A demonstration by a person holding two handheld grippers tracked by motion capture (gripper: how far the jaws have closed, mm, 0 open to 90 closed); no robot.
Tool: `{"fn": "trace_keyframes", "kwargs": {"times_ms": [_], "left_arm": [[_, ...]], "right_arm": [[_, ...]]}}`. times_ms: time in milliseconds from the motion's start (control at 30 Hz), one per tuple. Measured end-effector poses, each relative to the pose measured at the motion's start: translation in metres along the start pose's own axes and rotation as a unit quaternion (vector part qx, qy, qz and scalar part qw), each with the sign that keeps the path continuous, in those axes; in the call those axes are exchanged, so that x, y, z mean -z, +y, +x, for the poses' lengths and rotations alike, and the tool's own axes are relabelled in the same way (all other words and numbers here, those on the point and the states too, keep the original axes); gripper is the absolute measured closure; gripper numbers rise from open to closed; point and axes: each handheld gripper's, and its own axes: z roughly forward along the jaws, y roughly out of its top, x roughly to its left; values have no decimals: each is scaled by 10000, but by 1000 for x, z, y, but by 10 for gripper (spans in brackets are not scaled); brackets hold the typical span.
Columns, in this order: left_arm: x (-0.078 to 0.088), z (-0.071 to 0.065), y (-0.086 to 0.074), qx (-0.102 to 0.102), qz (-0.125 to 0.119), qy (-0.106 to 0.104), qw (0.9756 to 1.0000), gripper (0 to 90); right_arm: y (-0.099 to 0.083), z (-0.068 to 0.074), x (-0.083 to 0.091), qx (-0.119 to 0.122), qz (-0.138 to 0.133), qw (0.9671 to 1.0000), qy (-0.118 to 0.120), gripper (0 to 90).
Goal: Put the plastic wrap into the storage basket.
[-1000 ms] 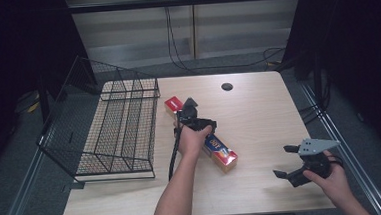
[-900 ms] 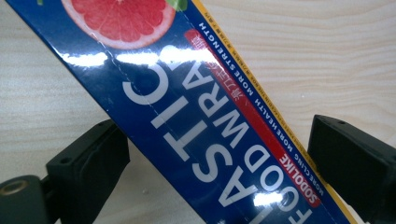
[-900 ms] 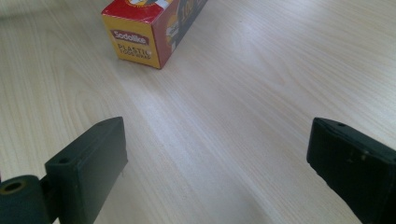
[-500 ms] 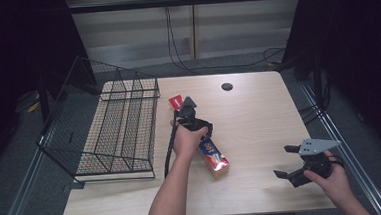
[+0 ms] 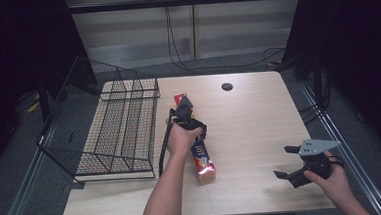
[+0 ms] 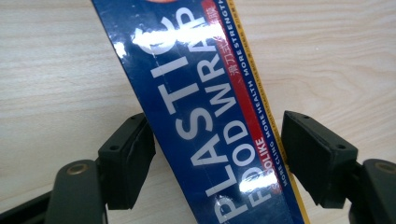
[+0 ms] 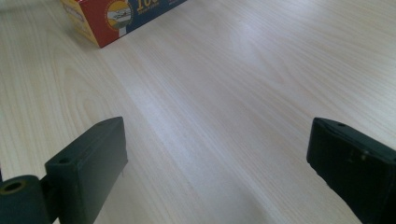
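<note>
A long blue and red plastic food wrap box (image 5: 202, 158) lies flat on the wooden table (image 5: 249, 124), running from the middle toward the near edge. My left gripper (image 5: 188, 123) comes down on its far half. In the left gripper view the box (image 6: 201, 116) runs up between the jaws of this gripper (image 6: 217, 149), which have just been closing; both pads (image 6: 133, 158) now meet its long sides. My right gripper (image 5: 283, 161) rests low at the near right, open over bare wood (image 7: 215, 154). The box's near end (image 7: 116, 14) lies beyond it.
A black wire basket (image 5: 115, 137) with a raised back stands on the table's left half, close beside the box. A dark round hole (image 5: 227, 86) sits near the far edge. A cable (image 5: 162, 154) trails from the left gripper along the basket's side.
The box's near end has swung left, so it now lies nearly straight toward the near edge. The left hand shifted slightly with it. The right gripper stayed put.
</note>
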Motion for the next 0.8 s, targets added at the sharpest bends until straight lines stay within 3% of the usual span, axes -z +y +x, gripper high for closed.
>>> {"fn": "trace_keyframes", "kwargs": {"times_ms": [433,533,567,800], "left_arm": [[-11,-4,8,181,-304,383,9986,255],[-13,-4,9,174,-293,417,9985,258],[-12,-4,11,102,-215,471,9986,266],[-5,-6,15,144,34,660,9977,354]], "right_arm": [[1,1,-2,24,1,10000,18,46],[1,1,-2,11,2,10000,16,46],[1,0,-2,16,1,10000,43,46],[2,0,-1,19,-21,10000,14,47]]}}
